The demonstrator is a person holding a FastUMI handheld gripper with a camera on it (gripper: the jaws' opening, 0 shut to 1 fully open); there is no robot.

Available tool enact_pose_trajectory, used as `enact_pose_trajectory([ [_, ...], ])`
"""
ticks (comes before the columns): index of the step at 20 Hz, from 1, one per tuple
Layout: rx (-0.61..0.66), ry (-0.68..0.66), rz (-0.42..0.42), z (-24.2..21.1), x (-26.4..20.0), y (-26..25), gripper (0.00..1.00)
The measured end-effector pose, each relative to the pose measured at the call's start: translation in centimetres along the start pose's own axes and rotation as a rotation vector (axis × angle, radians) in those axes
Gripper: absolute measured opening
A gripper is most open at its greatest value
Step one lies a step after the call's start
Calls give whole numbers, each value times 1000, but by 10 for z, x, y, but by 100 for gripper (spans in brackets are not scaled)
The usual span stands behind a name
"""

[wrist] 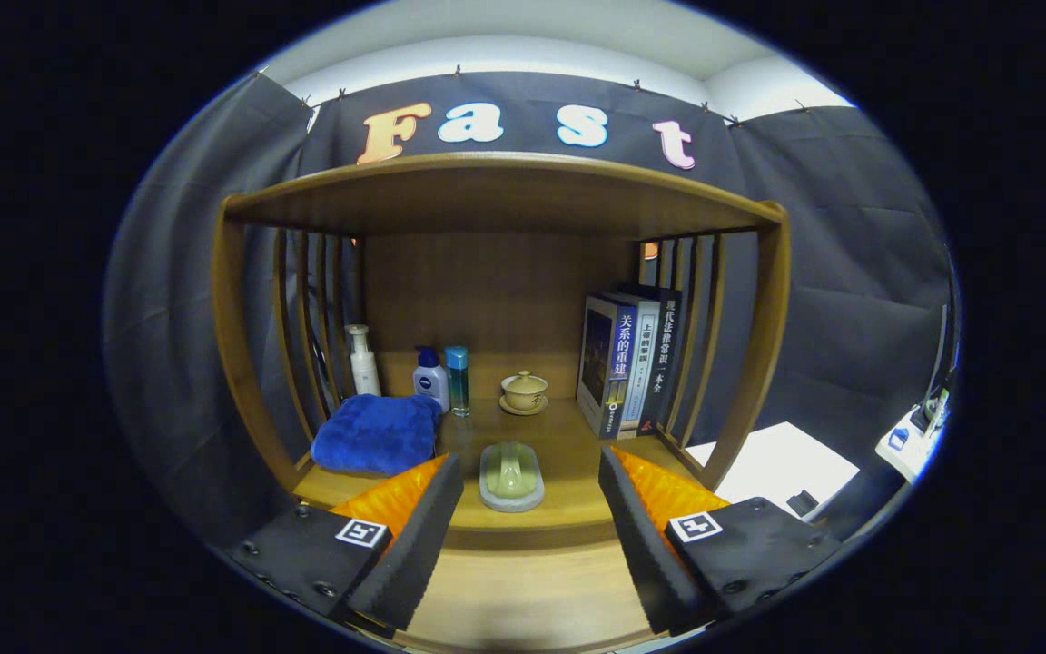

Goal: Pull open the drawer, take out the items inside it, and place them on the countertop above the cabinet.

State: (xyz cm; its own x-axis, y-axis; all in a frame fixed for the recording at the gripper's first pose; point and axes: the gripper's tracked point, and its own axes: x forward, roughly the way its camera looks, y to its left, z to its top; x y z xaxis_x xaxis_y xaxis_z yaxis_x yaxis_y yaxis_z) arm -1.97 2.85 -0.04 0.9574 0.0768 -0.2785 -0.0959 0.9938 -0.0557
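My gripper [530, 536] hangs spread wide and empty above the worktop [523, 590], squared to the cabinet so I can drop toward the drawer, which I cannot see from here. A green soap dish [511, 476] lies just ahead between the fingers.

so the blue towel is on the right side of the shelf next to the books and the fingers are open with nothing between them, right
Not quite. In the gripper view the blue towel lies on the left side of the shelf, in front of the bottles; the books stand opposite, on the right. The rest holds: the gripper has its fingers open, gripping nothing.
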Motion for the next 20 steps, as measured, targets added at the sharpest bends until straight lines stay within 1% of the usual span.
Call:
enact_pose_trajectory([
  [8,5,-86,-14,-43,-67,-5,97],
  [12,-6,-98,-22,-77,-93,1,97],
  [17,-7,-99,-31,-119,-113,3,97],
  [20,2,-79,-27,-148,-115,7,97],
])
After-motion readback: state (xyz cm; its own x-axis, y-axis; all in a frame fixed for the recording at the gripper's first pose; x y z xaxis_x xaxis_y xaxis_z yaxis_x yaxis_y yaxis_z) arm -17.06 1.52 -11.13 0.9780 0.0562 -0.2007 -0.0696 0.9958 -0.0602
